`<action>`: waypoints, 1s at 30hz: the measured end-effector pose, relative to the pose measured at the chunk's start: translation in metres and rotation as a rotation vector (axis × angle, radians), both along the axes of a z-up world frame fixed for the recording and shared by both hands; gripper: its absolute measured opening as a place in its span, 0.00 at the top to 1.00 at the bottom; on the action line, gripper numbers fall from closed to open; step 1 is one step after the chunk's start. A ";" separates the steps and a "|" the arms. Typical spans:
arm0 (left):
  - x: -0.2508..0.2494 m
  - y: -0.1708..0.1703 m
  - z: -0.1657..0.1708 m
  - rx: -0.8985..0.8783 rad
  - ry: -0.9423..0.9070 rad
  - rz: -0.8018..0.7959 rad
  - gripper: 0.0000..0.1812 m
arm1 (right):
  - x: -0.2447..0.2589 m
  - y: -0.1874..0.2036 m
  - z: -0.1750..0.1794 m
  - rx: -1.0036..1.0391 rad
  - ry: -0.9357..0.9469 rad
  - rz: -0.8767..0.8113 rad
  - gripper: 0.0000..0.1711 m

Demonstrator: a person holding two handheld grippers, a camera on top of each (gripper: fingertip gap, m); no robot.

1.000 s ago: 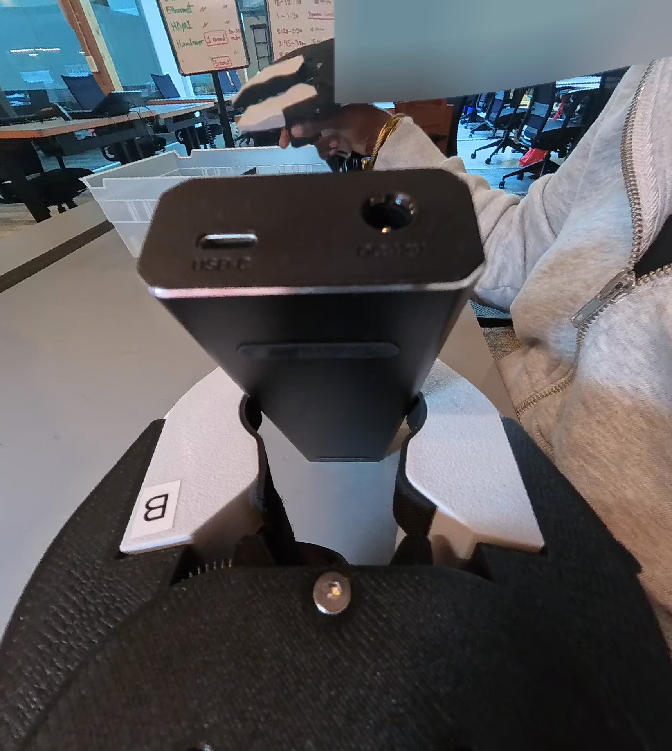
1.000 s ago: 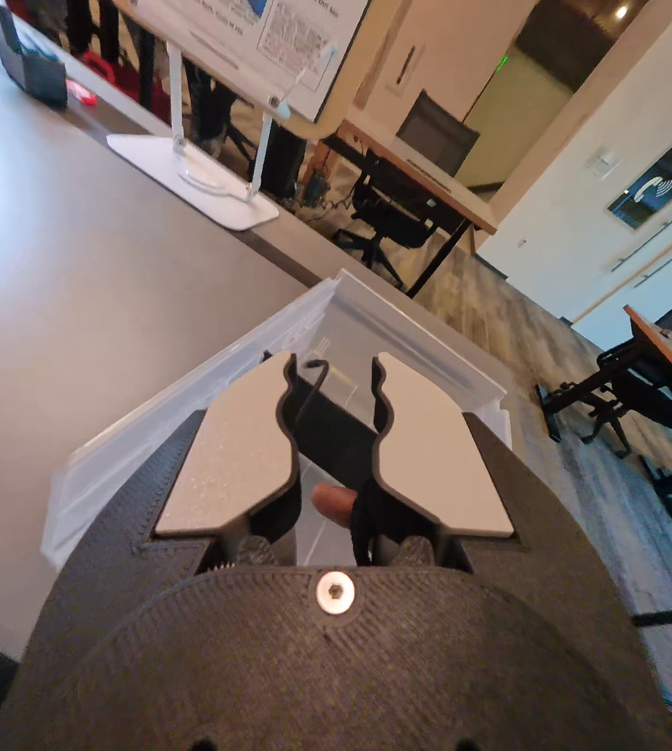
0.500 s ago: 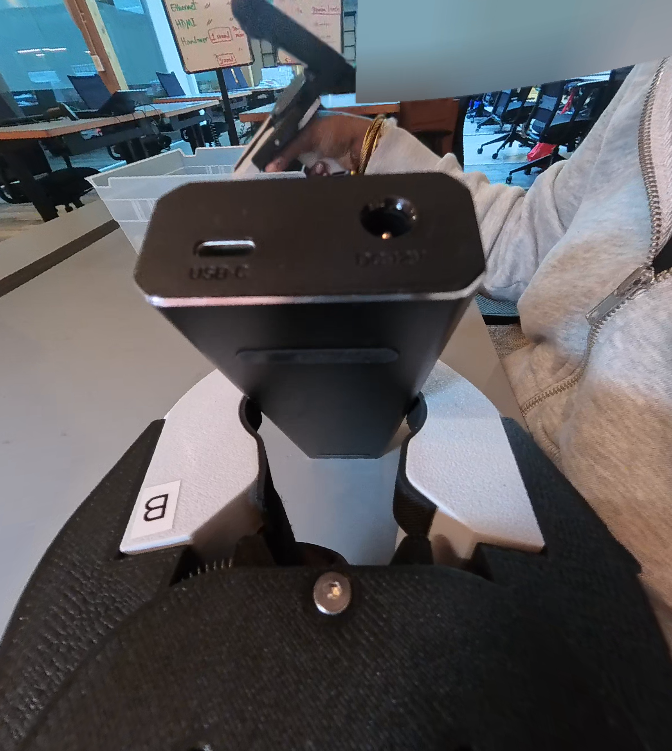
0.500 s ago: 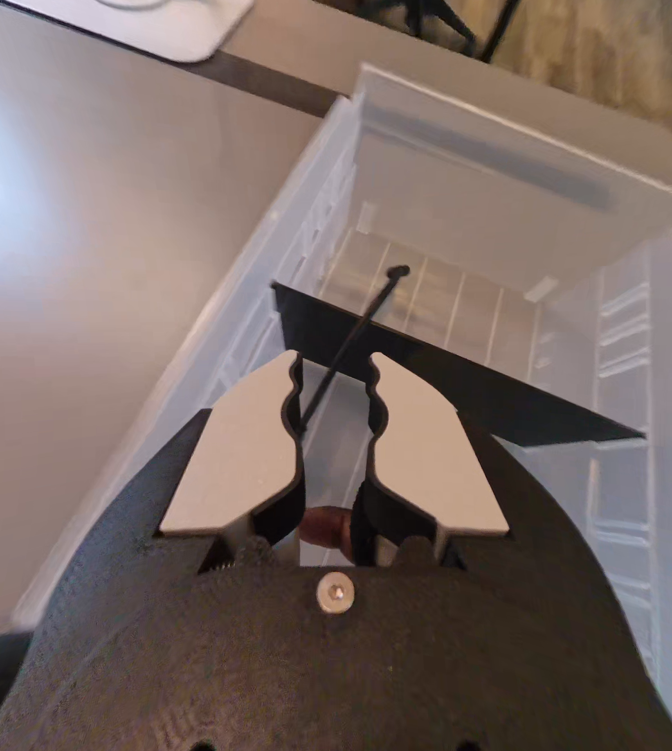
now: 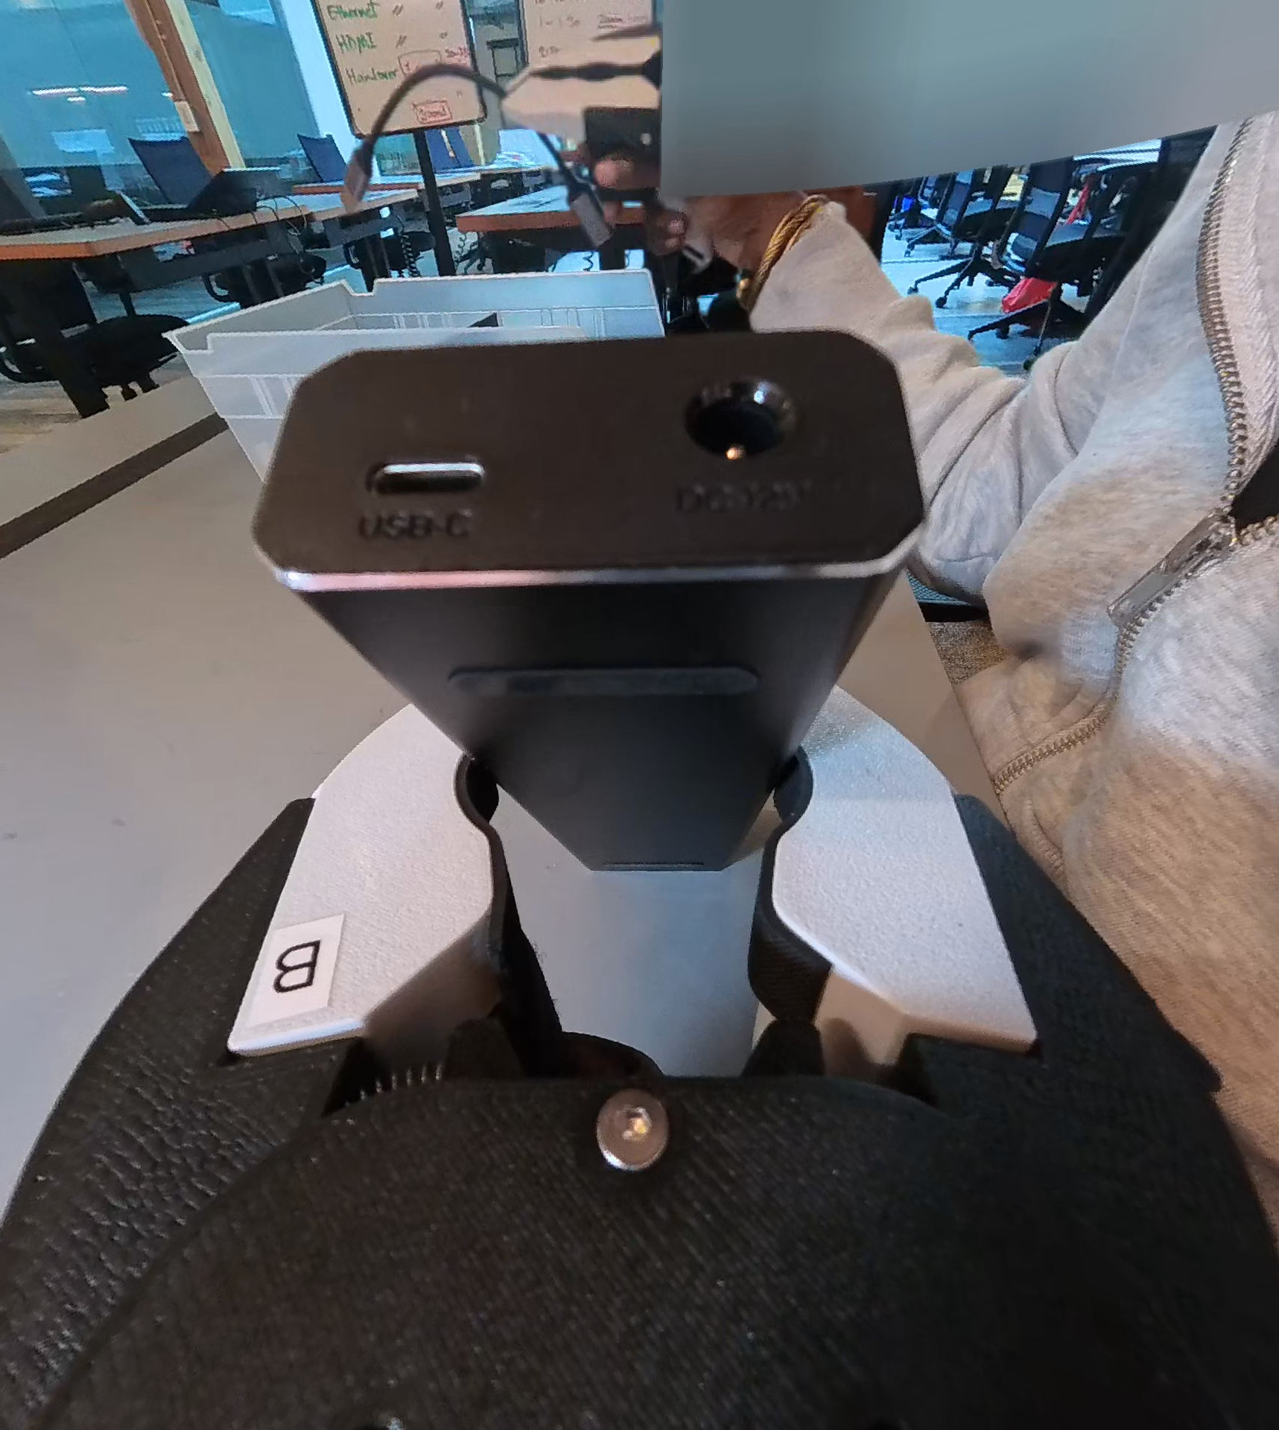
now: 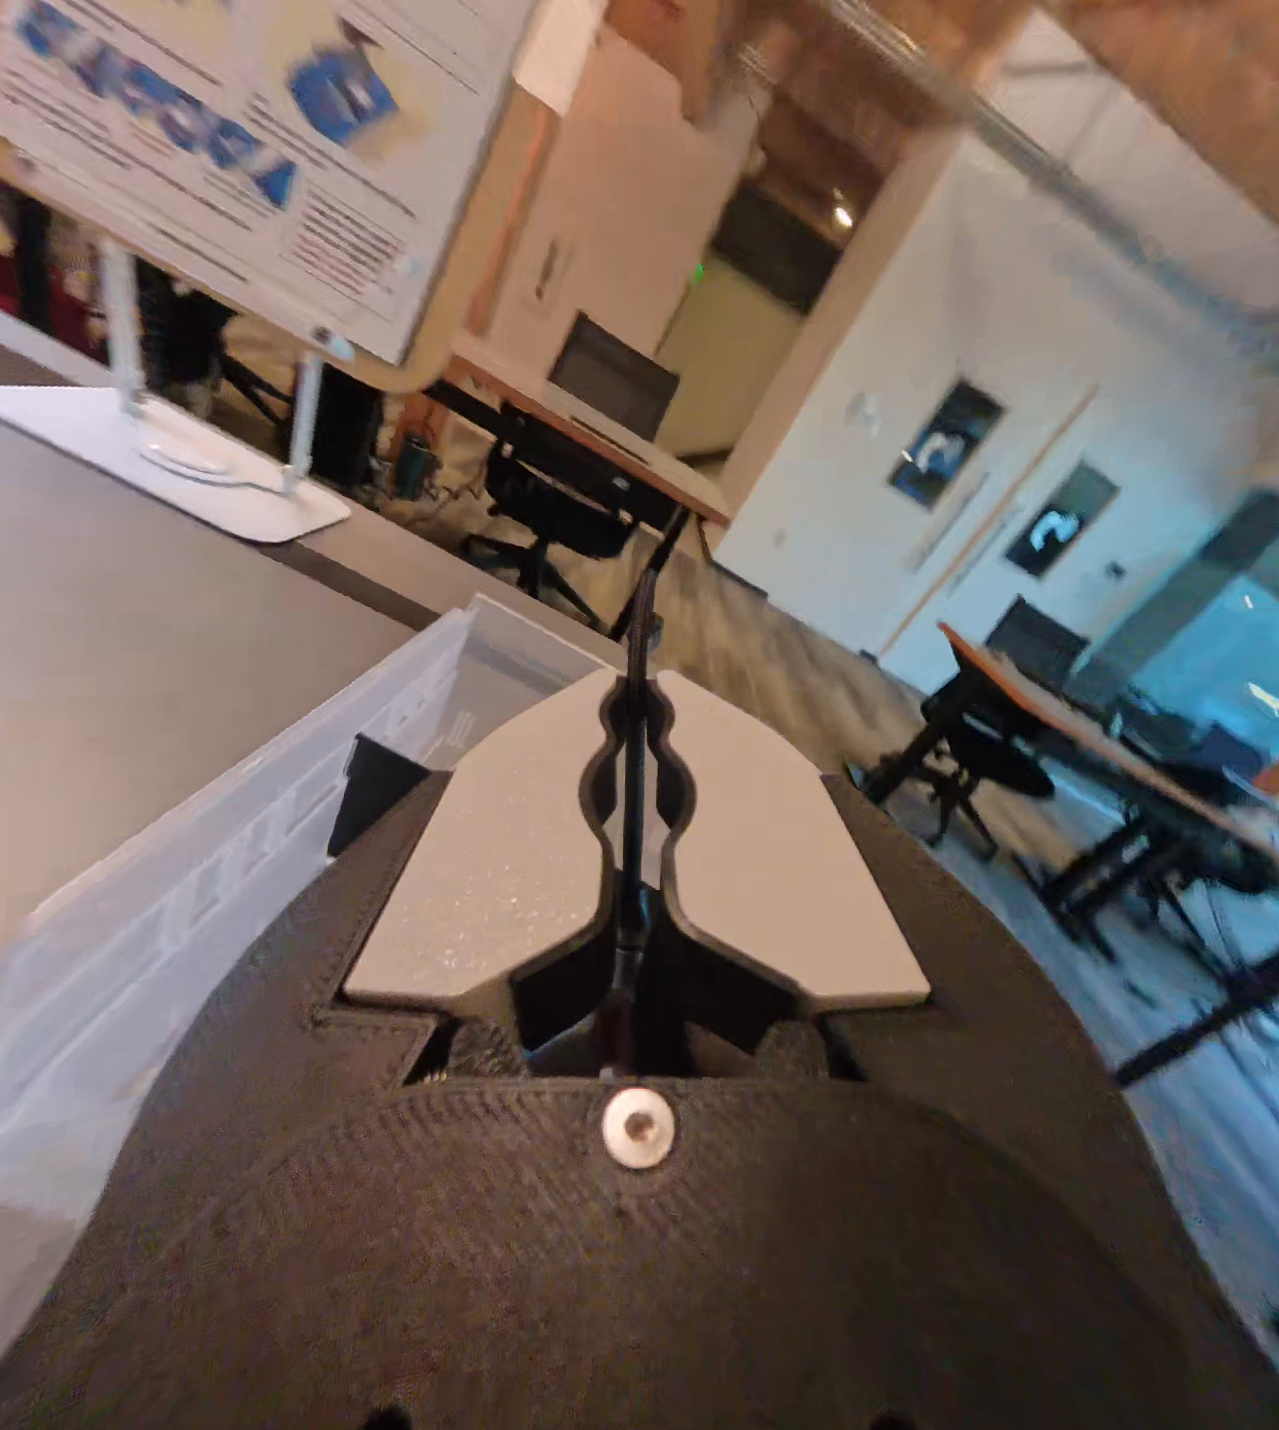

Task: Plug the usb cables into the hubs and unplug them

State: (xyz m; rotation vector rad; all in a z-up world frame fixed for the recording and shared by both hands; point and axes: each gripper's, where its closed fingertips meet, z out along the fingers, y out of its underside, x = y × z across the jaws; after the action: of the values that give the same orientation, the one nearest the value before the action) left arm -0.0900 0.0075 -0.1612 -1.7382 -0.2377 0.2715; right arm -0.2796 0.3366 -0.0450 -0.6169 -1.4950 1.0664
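Note:
My left gripper (image 5: 632,762) is shut on a dark metal hub (image 5: 589,557) and holds it upright above the table, its end face with a small slot port and a round socket turned toward the camera. My right gripper (image 6: 637,685) is shut on a thin black usb cable (image 6: 636,766) that runs up between the fingers and sticks out past the tips. In the left wrist view that right gripper (image 5: 613,116) is raised behind the hub, and the cable (image 5: 419,85) arcs from it with a plug (image 5: 359,174) hanging at the left end.
A clear plastic bin (image 6: 233,836) with a black divider (image 6: 369,785) stands on the grey table (image 5: 79,735), just below my right gripper; it also shows behind the hub (image 5: 419,333). A person's grey sleeve (image 5: 1123,542) fills the right. A sign stand (image 6: 179,464) sits at the table's far edge. Left tips to right tips: about 40 centimetres.
My right gripper dipped into the bin, closed on the black cable and lifted it out, tilting back up. My left gripper held the hub still.

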 end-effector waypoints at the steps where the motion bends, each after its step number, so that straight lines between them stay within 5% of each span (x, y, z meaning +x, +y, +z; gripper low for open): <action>1: 0.000 0.000 0.000 0.000 0.000 0.000 0.61 | 0.007 -0.001 -0.001 0.026 0.002 0.040 0.97; 10: 0.000 0.000 0.000 -0.002 0.001 0.002 0.61 | 0.031 0.006 -0.048 0.110 -0.277 0.230 0.97; 19: -0.001 0.000 -0.001 -0.004 0.000 0.002 0.61 | 0.004 0.014 -0.094 0.229 -0.522 0.202 0.93; 27: -0.001 0.001 -0.001 -0.005 0.001 0.002 0.61 | 0.009 0.004 -0.081 0.094 -0.516 0.172 0.79; 30: -0.002 0.001 -0.001 -0.010 -0.002 0.003 0.61 | 0.023 -0.038 -0.048 -0.019 -0.408 0.319 0.79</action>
State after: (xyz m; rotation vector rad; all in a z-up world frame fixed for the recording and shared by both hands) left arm -0.0916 0.0084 -0.1626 -1.7483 -0.2414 0.2737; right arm -0.2569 0.2989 -0.0934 -0.6499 -1.9889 1.2489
